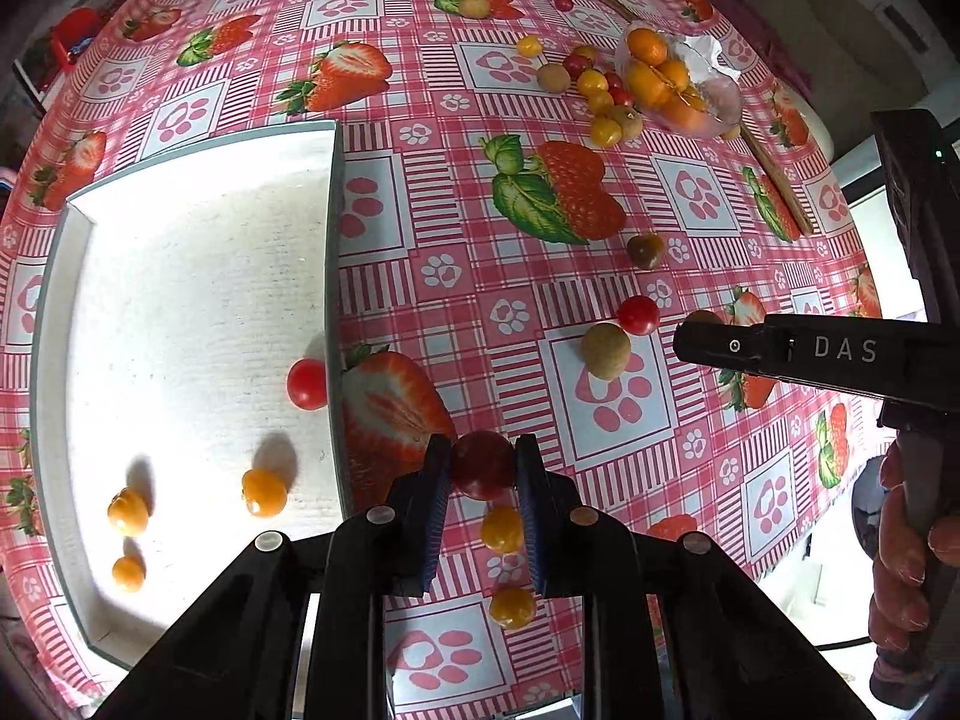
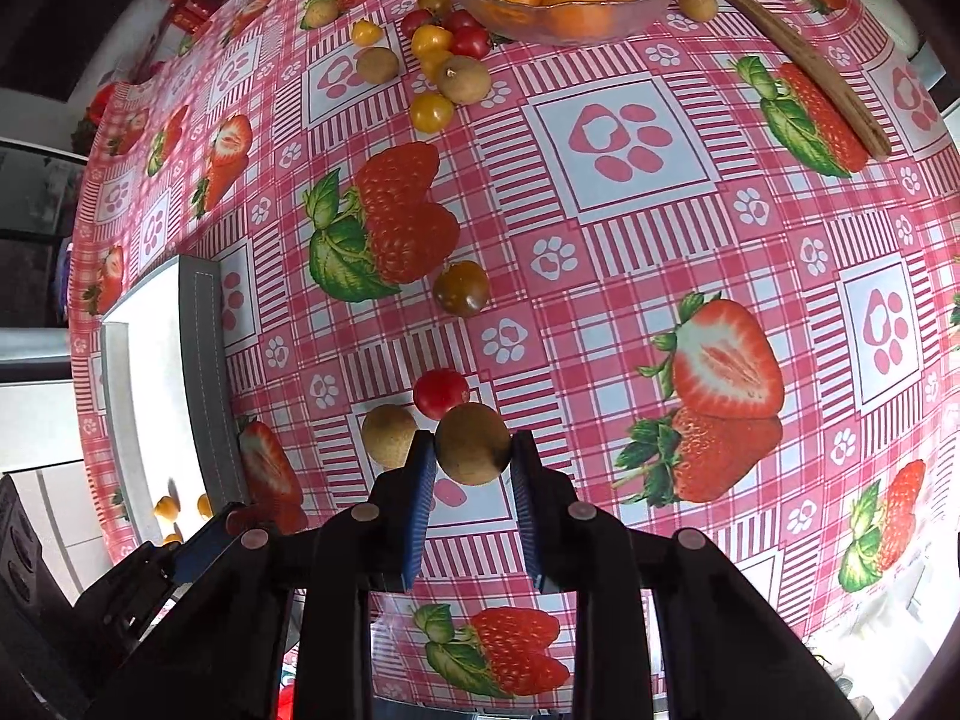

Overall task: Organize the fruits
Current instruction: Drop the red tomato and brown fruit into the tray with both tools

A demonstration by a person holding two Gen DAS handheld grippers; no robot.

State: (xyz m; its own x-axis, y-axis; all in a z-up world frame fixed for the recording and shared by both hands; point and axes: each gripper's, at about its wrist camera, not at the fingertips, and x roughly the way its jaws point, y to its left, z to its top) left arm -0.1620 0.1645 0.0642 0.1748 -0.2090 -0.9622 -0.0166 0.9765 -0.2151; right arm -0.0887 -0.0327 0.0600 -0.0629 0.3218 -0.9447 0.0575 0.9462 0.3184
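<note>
Your left gripper (image 1: 483, 468) has its blue pads pinched tight on a dark red tomato (image 1: 483, 463), held just off the right wall of the white tray (image 1: 198, 276), above the strawberry-print tablecloth (image 1: 456, 228). And your right gripper (image 2: 473, 450) is clamped too, pads pressed on both sides of a brown longan (image 2: 473, 443), close over the cloth. Right behind it on the cloth sit a second longan (image 2: 388, 435) and a red cherry tomato (image 2: 440, 393), both near the held fruit; whether they touch it is hard to say from this angle. A dark greenish-brown tomato (image 2: 461, 288) lies farther out, beside a printed strawberry. Inside the tray you've got 1 red tomato (image 1: 306, 384) against the right wall and 3 yellow-orange fruits (image 1: 264, 492) scattered near the front. Under your left gripper, 2 more yellow fruits (image 1: 501, 529) rest on the cloth, one behind the other. At the far end of the table, a glass bowl (image 2: 570, 21) holds oranges, and a loose cluster of red, yellow and brown fruits (image 2: 447, 60) sits just to its left. A long wooden stick (image 2: 798, 60) runs along the cloth to the right of the bowl. In the left view, your hand (image 1: 906, 546) grips the right tool's handle at the frame's edge.
</note>
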